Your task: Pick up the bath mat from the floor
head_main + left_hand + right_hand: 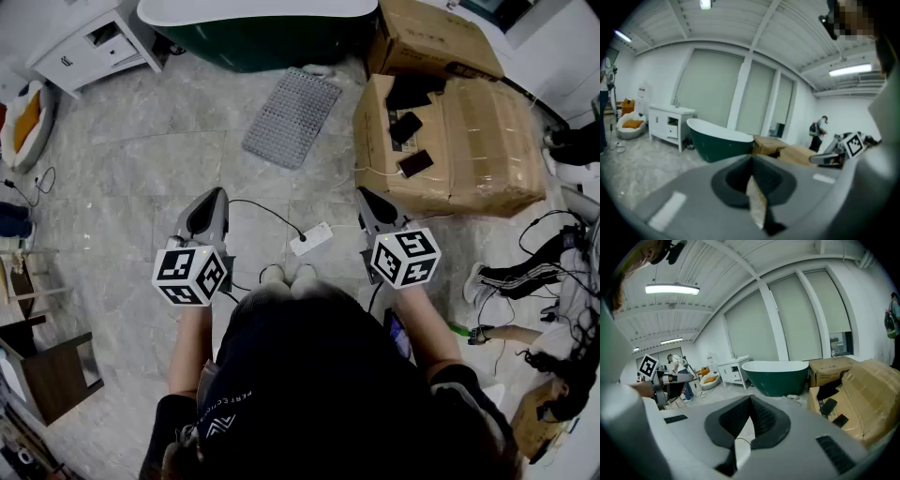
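1. Step in hand: the approach, with nothing grasped yet. The left gripper and right gripper are both held out in front of the person, tilted slightly down, jaws together and empty.
2. The bath mat lies flat on the floor, well ahead of both grippers, just short of the green bathtub.
3. Next move, as I judge it: step forward, open one gripper, reach low and pinch the mat's near edge.
4. In the way: a white power strip and its black cable on the floor between person and mat.
5. Cardboard boxes crowd the mat's right side; a white cabinet stands far left.
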